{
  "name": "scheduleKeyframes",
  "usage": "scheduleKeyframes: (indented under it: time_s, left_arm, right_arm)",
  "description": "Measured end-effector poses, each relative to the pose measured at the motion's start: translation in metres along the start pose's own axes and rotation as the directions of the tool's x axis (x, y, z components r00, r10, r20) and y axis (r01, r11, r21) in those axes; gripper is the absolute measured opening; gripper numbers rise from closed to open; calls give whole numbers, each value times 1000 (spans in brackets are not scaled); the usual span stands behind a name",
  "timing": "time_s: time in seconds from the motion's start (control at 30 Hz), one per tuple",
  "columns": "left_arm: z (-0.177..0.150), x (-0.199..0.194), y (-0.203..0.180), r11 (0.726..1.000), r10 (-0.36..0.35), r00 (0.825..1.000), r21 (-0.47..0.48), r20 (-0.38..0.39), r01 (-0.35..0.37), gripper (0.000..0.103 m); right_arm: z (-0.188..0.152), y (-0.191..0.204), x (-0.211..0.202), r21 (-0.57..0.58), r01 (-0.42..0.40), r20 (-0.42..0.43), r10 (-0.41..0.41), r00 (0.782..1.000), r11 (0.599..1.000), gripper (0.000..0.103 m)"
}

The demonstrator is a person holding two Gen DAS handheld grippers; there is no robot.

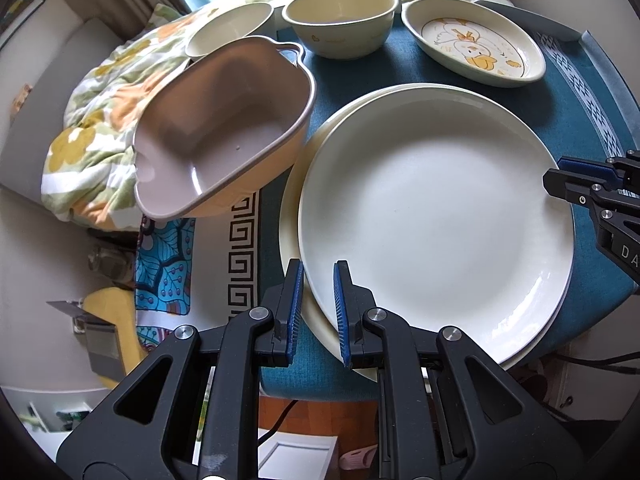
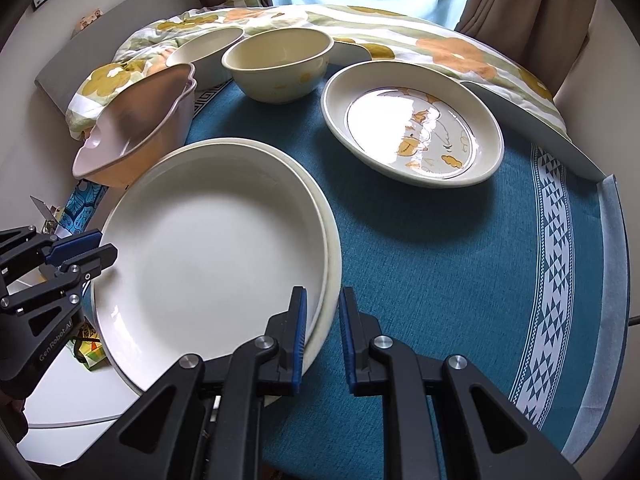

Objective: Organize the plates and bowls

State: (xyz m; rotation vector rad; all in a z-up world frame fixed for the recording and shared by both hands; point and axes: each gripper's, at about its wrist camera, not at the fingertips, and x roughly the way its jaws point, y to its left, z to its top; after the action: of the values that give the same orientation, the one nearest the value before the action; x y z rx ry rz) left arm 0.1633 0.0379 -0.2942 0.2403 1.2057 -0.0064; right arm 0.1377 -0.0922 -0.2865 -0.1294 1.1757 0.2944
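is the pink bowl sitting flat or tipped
Tipped. The pink bowl leans with its opening turned toward the white plates; its far side rests up on the flowered blanket rather than flat on the table.

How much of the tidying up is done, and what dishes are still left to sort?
Done: two big white plates already sit stacked. In hand: the left hand-held gripper and right hand-held gripper each pinch the stack's rim on opposite sides. Left: the pink bowl, two cream bowls and the duck dish still sit apart on the blue cloth.
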Motion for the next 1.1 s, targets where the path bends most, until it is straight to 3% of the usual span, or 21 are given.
scheduleKeyframes:
  time_s: [0.1, 0.2, 0.27, 0.3, 0.33, 0.37, 0.4, 0.43, 0.47, 0.57, 0.63, 0.73, 0.8, 0.87, 0.97, 1.1]
  left_arm:
    - [2, -2, 5, 999, -32, 999, -15, -15, 31, 12]
    - [9, -23, 11, 998, -52, 998, -26, 31, 53, 12]
    - [18, -43, 13, 998, -60, 994, -22, 89, 63, 25]
    - [24, -54, 14, 998, -64, 990, -21, 126, 67, 33]
    - [31, -65, 16, 997, -64, 984, -21, 168, 69, 61]
    - [37, -76, 17, 998, -57, 975, -24, 216, 64, 97]
    - [43, -88, 18, 998, -49, 961, -27, 271, 58, 102]
    - [49, -99, 18, 997, -57, 944, -22, 326, 68, 103]
    - [56, -106, 18, 995, -85, 933, -9, 349, 94, 103]
    - [86, -106, 15, 977, -204, 926, 7, 319, 213, 103]
    - [102, -100, 13, 955, -281, 907, -5, 312, 298, 103]
    - [124, -84, 6, 922, -351, 893, -61, 282, 381, 103]
    - [134, -72, 0, 910, -360, 890, -107, 278, 401, 103]
    - [142, -59, -9, 915, -333, 903, -138, 270, 379, 103]
    - [154, -37, -22, 927, -287, 930, -178, 231, 331, 102]
    - [172, -6, -39, 915, -284, 943, -244, 175, 321, 101]
  right_arm:
    - [0, -3, -1, 19, -15, 0, 15, 1000, 1000, 15]
    - [3, -12, -17, 62, -32, 40, 30, 999, 998, 15]
    - [8, -20, -31, 96, -58, 72, 52, 996, 994, 15]
    - [10, -26, -38, 113, -75, 85, 66, 994, 991, 15]
    - [13, -31, -45, 131, -90, 102, 77, 992, 987, 16]
    - [16, -38, -53, 150, -97, 127, 78, 989, 984, 33]
    - [18, -45, -61, 165, -95, 153, 70, 986, 982, 51]
    - [21, -51, -70, 179, -97, 182, 64, 981, 979, 93]
    - [23, -57, -79, 192, -106, 214, 64, 975, 976, 103]
    - [32, -80, -104, 239, -102, 249, 41, 968, 966, 103]
    - [40, -94, -115, 247, -78, 234, 18, 972, 966, 103]
    - [51, -117, -125, 242, -12, 235, -47, 971, 970, 103]
    - [60, -132, -123, 216, 43, 219, -91, 971, 975, 103]
    - [73, -149, -110, 184, 49, 186, -84, 979, 982, 103]
    - [90, -179, -81, 164, -19, 157, -7, 988, 986, 103]
    - [109, -202, -36, 107, -105, 110, 93, 990, 989, 103]
